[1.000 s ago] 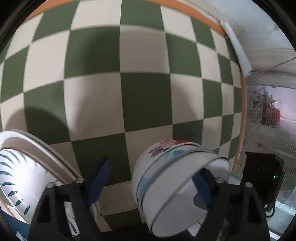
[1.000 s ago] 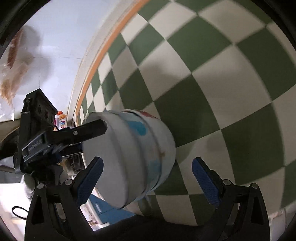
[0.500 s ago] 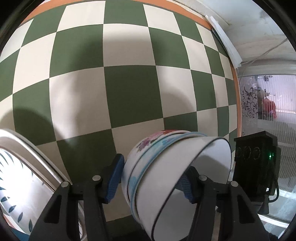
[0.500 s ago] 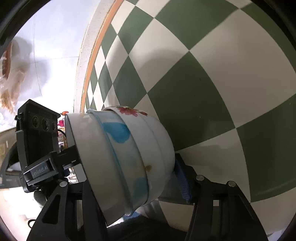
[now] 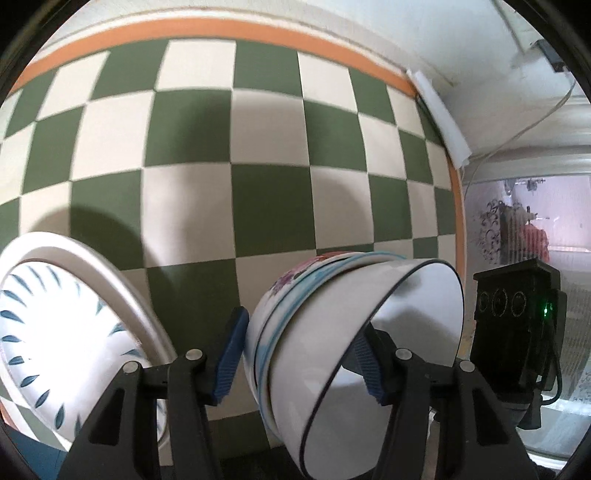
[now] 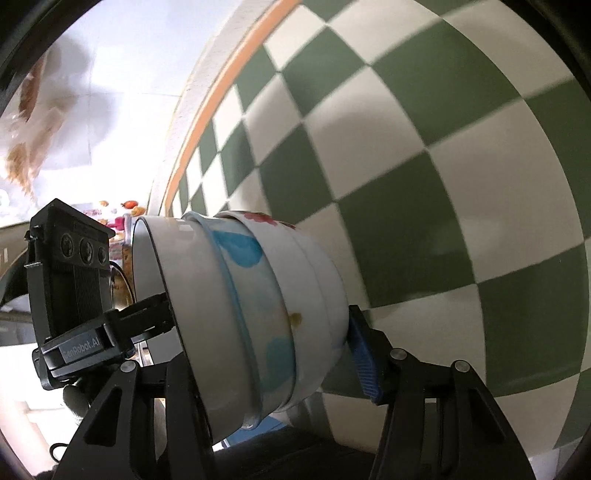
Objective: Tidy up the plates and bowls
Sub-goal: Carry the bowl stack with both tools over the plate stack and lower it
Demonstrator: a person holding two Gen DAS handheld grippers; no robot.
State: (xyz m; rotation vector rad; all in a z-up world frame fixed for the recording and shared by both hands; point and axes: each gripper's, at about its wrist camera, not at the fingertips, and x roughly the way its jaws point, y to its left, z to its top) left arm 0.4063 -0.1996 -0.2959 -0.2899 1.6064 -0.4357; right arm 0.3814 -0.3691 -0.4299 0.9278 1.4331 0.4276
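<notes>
Left gripper [image 5: 301, 354] and right gripper [image 6: 255, 354] both clamping same stack of nested bowls [image 5: 332, 332], tilted on side, hanging above green checkered cloth [image 5: 229, 155]. Leaf-pattern plates [image 5: 55, 332] leaning at near left.

A green-and-cream checkered cloth [image 5: 266, 158] with an orange border [image 5: 221, 29] fills the frame beside a pale wall [image 5: 461, 40]; a thin cable [image 5: 517, 136] trails toward what may be a window [image 5: 535, 229].

Left tongs [image 5: 301, 356] and right tongs [image 6: 266, 354] both clamped on something, facing each other.
</notes>
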